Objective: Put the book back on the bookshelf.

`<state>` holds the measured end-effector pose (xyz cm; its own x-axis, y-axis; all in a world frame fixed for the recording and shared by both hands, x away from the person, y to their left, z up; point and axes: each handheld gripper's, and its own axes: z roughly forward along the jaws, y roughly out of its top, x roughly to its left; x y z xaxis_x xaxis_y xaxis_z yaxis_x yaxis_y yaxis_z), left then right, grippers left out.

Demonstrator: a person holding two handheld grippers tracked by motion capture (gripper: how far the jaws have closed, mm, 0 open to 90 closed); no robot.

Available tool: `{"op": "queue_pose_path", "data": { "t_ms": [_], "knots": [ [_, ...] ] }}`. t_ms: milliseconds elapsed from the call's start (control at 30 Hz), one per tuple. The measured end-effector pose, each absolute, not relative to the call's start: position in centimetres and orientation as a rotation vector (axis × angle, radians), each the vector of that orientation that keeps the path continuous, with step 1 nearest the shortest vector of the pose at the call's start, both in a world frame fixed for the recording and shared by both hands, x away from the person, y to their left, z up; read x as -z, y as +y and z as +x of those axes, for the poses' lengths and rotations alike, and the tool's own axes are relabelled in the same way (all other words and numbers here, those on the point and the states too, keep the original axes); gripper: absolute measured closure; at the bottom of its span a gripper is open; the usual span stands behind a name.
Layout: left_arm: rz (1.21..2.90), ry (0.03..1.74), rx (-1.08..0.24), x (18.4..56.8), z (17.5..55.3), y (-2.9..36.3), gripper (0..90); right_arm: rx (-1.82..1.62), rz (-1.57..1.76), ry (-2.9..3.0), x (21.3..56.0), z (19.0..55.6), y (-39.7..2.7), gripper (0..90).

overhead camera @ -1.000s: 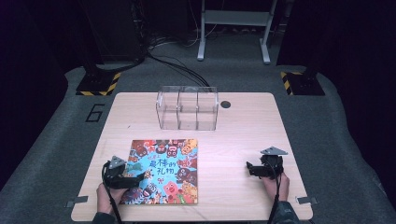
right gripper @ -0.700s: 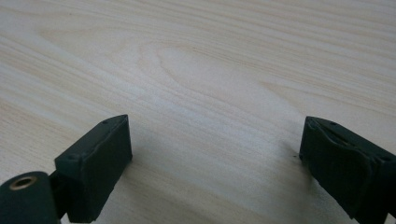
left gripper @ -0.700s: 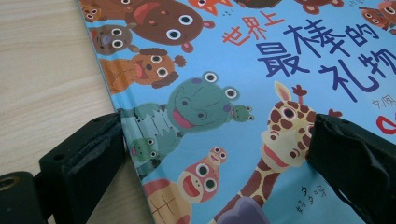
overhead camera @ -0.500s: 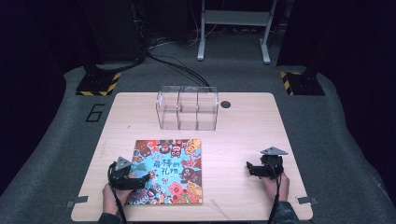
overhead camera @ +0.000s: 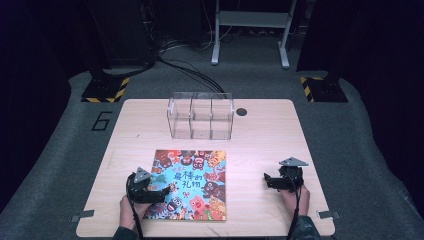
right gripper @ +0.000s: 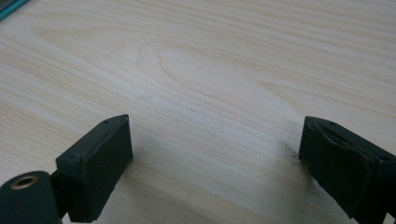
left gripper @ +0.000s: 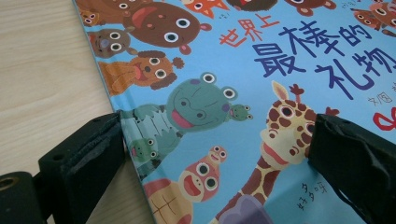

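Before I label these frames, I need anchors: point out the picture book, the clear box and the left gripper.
picture book [overhead camera: 197, 182]: high view, middle of its cover.
clear box [overhead camera: 201, 116]: high view, its middle compartment's front wall.
left gripper [overhead camera: 165, 189]: high view, between its jaw tips, over the book's left edge.

Both grippers sit low, jaws spread wide — the left gripper [overhead camera: 161, 189] angled toward the right gripper [overhead camera: 268, 181], well apart.

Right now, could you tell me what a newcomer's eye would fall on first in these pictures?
The bright picture book, its blue cover crowded with cartoon animals, lies flat on the near middle of the wooden table. The left hand-held gripper sits at its left edge with jaws open, one over the cover and one over bare wood. Behind the book stands a clear plastic box with three compartments.
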<state>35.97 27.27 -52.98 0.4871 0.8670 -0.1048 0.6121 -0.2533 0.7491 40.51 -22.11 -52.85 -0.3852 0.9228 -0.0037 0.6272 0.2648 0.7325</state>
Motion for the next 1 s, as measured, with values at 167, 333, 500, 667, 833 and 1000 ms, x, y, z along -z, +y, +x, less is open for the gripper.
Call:
{"op": "queue_pose_path", "data": {
  "t_ms": [167,333,500,667,833,1000],
  "knots": [
    [1.988,1.200,-0.414,53.0,36.1,25.9,3.6,-0.915,1.401,2.108,52.8,40.5,-22.1,9.2],
    [1.983,1.197,-0.422,53.0,36.1,24.2,3.6,-0.916,1.402,2.108,52.8,40.5,-22.1,9.3],
    [1.969,1.210,-0.433,53.1,36.1,22.5,3.6,-0.916,1.401,2.108,52.8,40.5,-22.1,9.3],
    [1.964,1.222,-0.435,53.1,36.1,21.3,3.5,-0.919,1.402,2.108,52.8,40.5,-22.1,10.0],
    [1.959,1.238,-0.442,53.0,36.1,20.1,3.5,-0.920,1.400,2.104,52.8,40.5,-22.1,11.5],
    [1.974,1.227,-0.443,53.1,36.1,19.1,2.0,-0.928,1.404,2.101,52.8,40.5,-22.1,12.5]
  ]
}}
